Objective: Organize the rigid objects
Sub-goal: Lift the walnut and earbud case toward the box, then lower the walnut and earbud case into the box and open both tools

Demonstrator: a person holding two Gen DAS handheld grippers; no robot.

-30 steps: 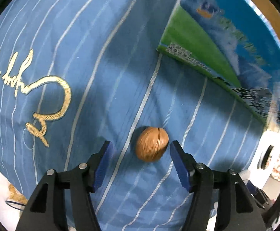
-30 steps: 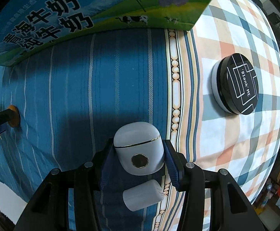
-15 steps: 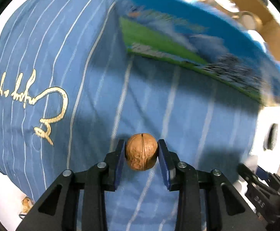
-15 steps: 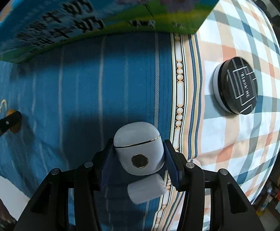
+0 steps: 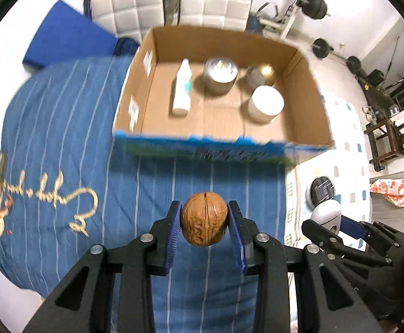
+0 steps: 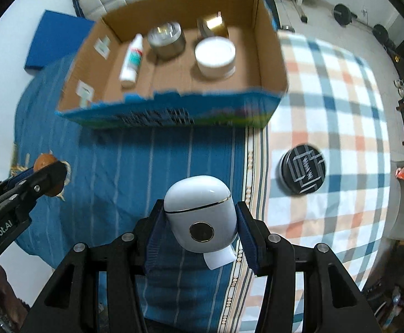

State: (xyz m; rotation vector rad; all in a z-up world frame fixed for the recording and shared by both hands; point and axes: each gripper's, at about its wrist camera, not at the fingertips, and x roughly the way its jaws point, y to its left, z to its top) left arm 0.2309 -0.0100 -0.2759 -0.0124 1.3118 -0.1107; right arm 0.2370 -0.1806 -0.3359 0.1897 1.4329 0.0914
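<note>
My left gripper is shut on a brown walnut and holds it high above the blue striped cloth. My right gripper is shut on a white earbud case, also raised. An open cardboard box stands ahead of both grippers; it also shows in the right wrist view. Inside it are a white bottle, a metal tin, a second metal tin and a white jar. The walnut also shows in the right wrist view, and the earbud case in the left wrist view.
A black round tin lies on the checked cloth to the right of the earbud case. A small white roll lies under my right gripper. A blue mat and white chairs are behind the box. Gym gear stands at the far right.
Both grippers have risen well above the bed with their objects. The view has tipped up from the box's outer wall to its open inside. The left gripper closed on the walnut a second ago.
</note>
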